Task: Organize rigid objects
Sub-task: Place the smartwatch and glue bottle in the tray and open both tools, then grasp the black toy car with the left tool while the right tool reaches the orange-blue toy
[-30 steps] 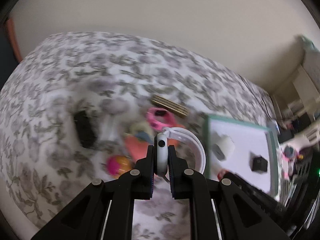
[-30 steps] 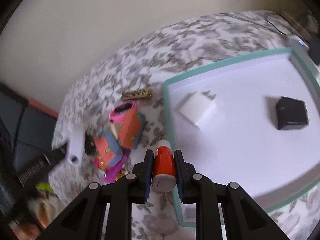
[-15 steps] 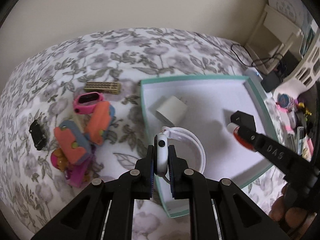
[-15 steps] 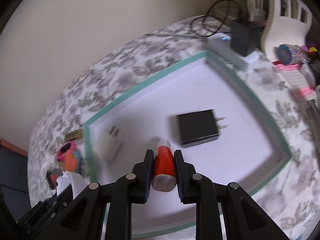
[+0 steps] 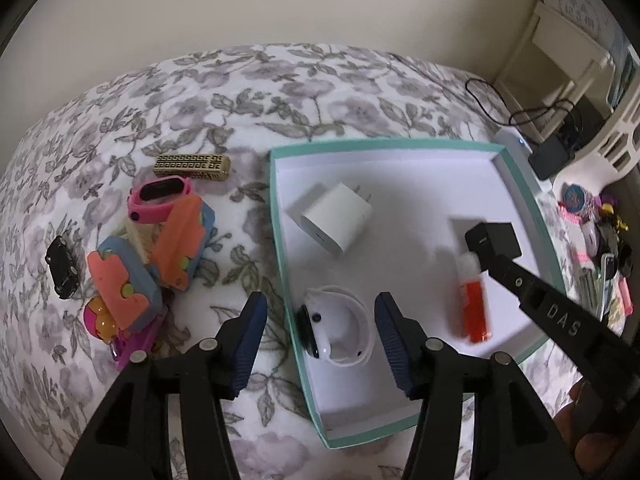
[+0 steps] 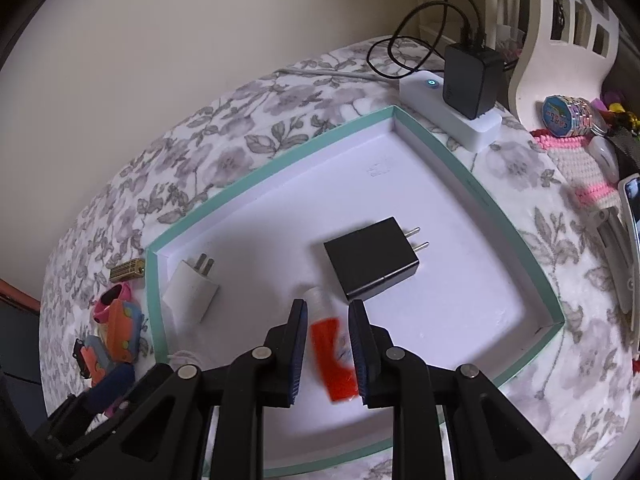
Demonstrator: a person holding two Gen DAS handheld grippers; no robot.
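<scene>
A teal-rimmed white box (image 5: 280, 216) (image 6: 276, 172) lies on the flowered bedspread. In it are a white charger (image 5: 334, 216) (image 6: 192, 286), a black charger (image 6: 372, 264) (image 5: 494, 236), a white smartwatch (image 5: 338, 330) and an orange tube (image 5: 472, 300) (image 6: 332, 348). My left gripper (image 5: 318, 336) is open above the watch, which lies free in the box. My right gripper (image 6: 326, 338) is open around the blurred orange tube, jaws apart from it.
Left of the box lie a gold patterned bar (image 5: 192, 166), a pink watch (image 5: 158, 198), orange-and-blue toys (image 5: 152, 256) and a black toy car (image 5: 60, 266). A white power strip with a black adapter (image 6: 468, 80) sits behind the box. Clutter (image 6: 592, 152) lies at right.
Both grippers opened. The left let go of the white watch and the right let go of the orange tube, both now in the box.
</scene>
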